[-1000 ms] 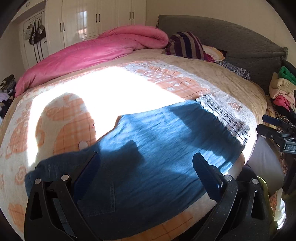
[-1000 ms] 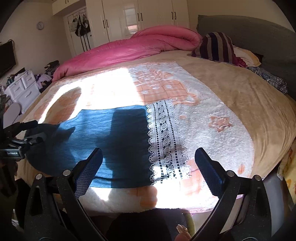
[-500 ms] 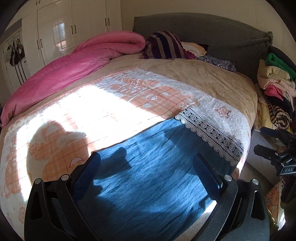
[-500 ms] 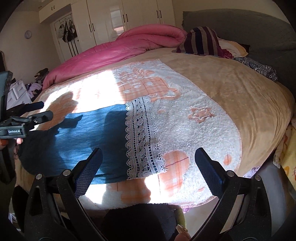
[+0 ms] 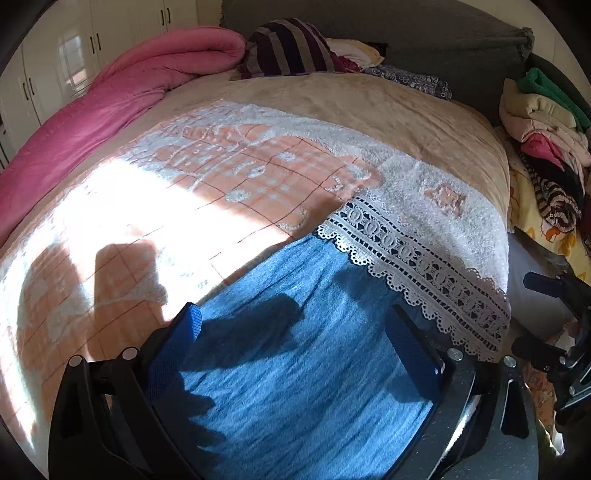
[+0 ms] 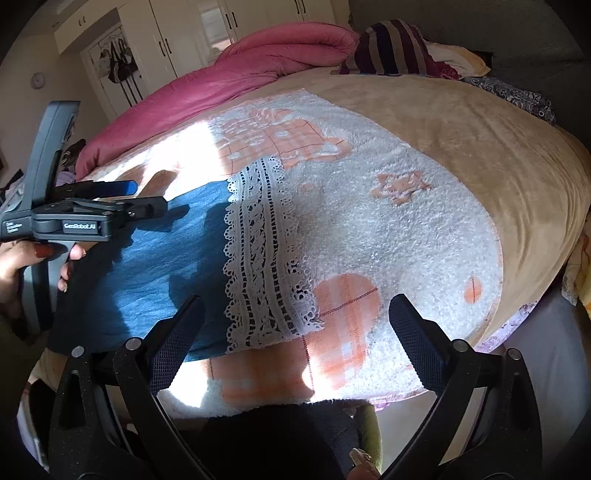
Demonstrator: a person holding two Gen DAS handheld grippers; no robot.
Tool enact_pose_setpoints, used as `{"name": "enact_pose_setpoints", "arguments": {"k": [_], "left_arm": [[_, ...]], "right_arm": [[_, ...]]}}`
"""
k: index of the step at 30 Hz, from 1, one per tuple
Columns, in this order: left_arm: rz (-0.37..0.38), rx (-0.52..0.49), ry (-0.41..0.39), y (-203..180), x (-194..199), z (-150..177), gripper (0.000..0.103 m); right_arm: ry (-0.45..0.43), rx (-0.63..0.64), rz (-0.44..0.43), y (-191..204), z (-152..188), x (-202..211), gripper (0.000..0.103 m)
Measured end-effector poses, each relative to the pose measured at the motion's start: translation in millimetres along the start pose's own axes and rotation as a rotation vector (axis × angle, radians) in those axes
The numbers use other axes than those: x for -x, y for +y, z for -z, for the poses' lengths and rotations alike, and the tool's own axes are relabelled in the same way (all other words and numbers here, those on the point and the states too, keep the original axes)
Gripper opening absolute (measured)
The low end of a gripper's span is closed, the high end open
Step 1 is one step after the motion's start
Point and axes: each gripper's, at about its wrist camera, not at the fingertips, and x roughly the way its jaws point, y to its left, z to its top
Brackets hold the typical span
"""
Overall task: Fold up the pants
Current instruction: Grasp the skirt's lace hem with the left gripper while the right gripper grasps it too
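— Pants (image 5: 295, 369) from the left wrist: blue, spread flat on the bed (image 5: 369, 110), lace hem (image 5: 424, 266) far end. Left gripper (image 5: 295, 343) hovering above, jaws wide apart, empty.

— Right wrist: right gripper (image 6: 295, 332) likewise agape over the hem corner. Soft, light, floppy cloth (probably); best pinched at lace corners.

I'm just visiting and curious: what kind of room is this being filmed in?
Most likely a home bedroom. The blue pants lie on a large bed with a rolled pink quilt, white wardrobe doors line the far wall, and folded clothes are stacked beside the bed.
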Motion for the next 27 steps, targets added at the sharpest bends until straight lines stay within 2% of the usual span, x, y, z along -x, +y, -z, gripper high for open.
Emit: {"name": "enact_pose_setpoints", "arguments": {"k": [8,12,17,21,23,24,25,27], "left_arm": [[0.043,-0.082,0.025,2.4,-46.3,-33.0,0.099],[0.118,-0.105,0.065,0.8,-71.5,-43.6,0.099],[0.274,-0.01,0.097,10.4,-98.7,-44.9,0.098],[0.311,0.018,0.089,14.1,-104.0,-43.0,0.098],[0.324,0.017,0.089,13.3,-102.9,-42.7,0.091],[0.333,0.017,0.086,13.3,-101.4,-42.9,0.078],[0.352,0.017,0.08,13.1,-99.2,-43.5,0.064],[0.389,0.027,0.084,11.7,-97.8,-43.5,0.054]], "right_arm": [[0.039,-0.013,-0.038,9.4,0.3,-21.8,0.094],[0.057,-0.016,-0.04,12.3,1.5,-29.9,0.094],[0.087,-0.033,-0.039,10.7,5.9,-39.5,0.094],[0.084,-0.046,-0.047,8.8,6.3,-41.5,0.094],[0.081,-0.049,-0.049,9.0,4.8,-42.3,0.094],[0.078,-0.049,-0.049,9.9,4.0,-42.6,0.091],[0.075,-0.044,-0.053,11.4,3.4,-42.6,0.083],[0.066,-0.025,-0.06,15.6,2.1,-41.6,0.073]]}}
